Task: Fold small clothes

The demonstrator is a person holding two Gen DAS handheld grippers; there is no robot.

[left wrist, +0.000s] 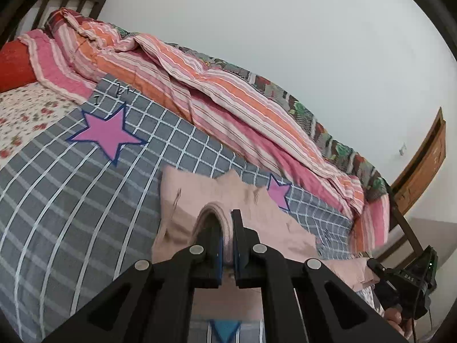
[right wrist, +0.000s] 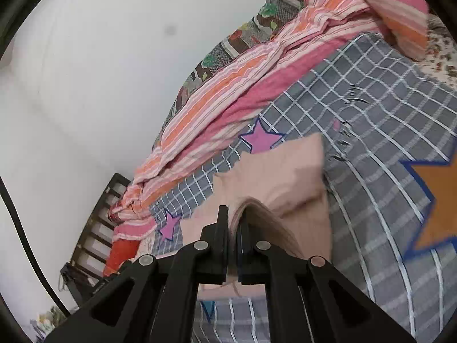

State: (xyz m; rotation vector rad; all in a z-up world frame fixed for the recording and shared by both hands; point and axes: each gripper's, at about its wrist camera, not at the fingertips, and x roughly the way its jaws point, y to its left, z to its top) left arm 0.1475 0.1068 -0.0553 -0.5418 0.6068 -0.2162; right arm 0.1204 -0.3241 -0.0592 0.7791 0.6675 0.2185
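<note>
A small pale pink garment (left wrist: 200, 197) lies on the grey checked sheet (left wrist: 71, 194) with pink stars. My left gripper (left wrist: 225, 228) is shut on a folded edge of the garment, which bulges up between the fingers and is lifted off the sheet. In the right wrist view the same pink garment (right wrist: 285, 171) stretches ahead, and my right gripper (right wrist: 234, 228) is shut on another edge of it. The far part of the garment still rests on the sheet (right wrist: 371, 200). The right gripper's body (left wrist: 411, 283) shows at the lower right of the left wrist view.
A rumpled pink and orange striped quilt (left wrist: 214, 85) lies along the bed's far side against the white wall. A red pillow (left wrist: 14, 68) and a dark slatted headboard (left wrist: 71, 3) are at one end. A wooden door (left wrist: 422, 168) stands beyond the bed's foot.
</note>
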